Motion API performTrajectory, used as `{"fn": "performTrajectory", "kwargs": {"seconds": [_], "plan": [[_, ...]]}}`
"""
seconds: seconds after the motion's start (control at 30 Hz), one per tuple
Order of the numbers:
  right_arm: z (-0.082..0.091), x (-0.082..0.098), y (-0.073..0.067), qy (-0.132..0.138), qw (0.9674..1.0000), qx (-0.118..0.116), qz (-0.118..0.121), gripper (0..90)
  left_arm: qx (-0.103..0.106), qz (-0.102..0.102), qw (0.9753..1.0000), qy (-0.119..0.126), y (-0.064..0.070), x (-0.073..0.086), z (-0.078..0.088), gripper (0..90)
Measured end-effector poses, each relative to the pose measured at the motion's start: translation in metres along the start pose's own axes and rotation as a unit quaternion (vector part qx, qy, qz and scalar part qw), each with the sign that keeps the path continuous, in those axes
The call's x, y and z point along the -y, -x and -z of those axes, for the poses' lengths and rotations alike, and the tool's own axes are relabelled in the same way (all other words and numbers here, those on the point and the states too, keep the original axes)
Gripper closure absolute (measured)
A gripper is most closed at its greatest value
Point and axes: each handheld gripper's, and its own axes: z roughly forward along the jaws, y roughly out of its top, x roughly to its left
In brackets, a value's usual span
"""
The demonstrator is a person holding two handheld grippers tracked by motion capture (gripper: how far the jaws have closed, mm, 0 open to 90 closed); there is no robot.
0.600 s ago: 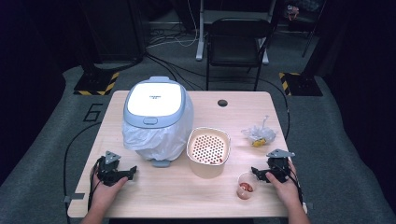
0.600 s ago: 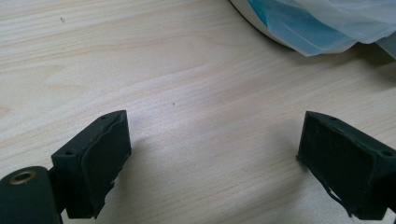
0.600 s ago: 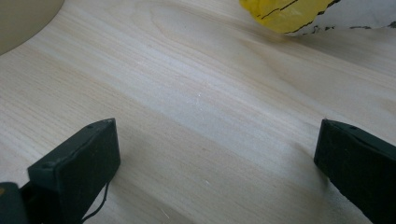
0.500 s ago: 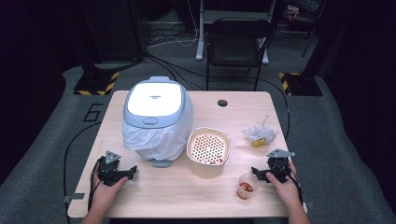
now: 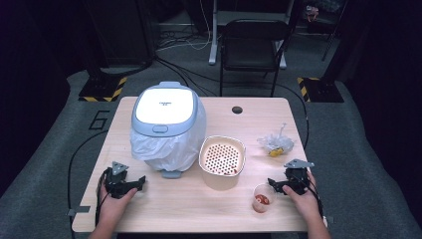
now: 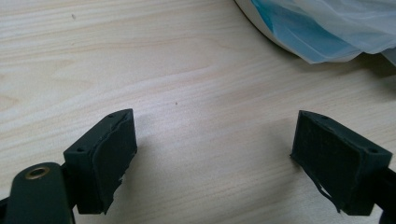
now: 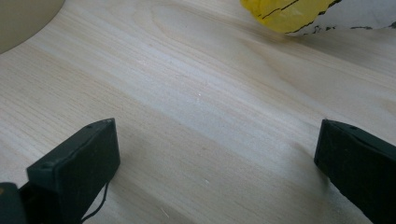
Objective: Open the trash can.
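On the pale wooden desk [image 5: 199, 209] a white bin [image 5: 166, 127] with a closed grey-rimmed lid stands left of centre, a thin plastic liner [image 5: 164, 149] bunched out around its body. Just right of it sits a cream square tub [image 5: 222, 162] holding a perforated insert with something reddish at its near edge. Near and right of the tub, a small clear cup [image 5: 262, 198] contains red pieces. Farther right lies a crumpled clear bag [image 5: 272, 142] with something yellow inside. The left claw [image 5: 130, 183] rests on the desk near the bin, jaws spread wide and empty. The right claw [image 5: 274, 183] sits just right of the cup, jaws likewise parted around bare wood
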Motion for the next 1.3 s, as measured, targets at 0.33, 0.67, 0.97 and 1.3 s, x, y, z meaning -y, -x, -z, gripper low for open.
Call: {"fn": "performTrajectory", "kwargs": {"seconds": [0.33,0.67,0.97,1.3], "plan": [[0.000,0.000,0.000,0.000,1.0000,0.000,0.000,0.0,-0.015,0.022,0.9996,0.004,0.005,0.000,0.001,18.3],[0.000,0.000,0.000,0.000,1.0000,0.000,0.000,0.0,0.002,0.041,0.9991,-0.009,0.033,-0.010,0.017,33.0],[0.000,0.000,0.000,0.000,1.0000,0.001,-0.001,0.0,0.019,0.032,0.9993,0.009,0.076,-0.023,0.019,31.1],[0.000,0.000,0.000,0.000,1.0000,0.001,-0.001,0.0,0.023,0.034,0.9989,0.024,0.110,-0.027,0.003,25.4]]}}
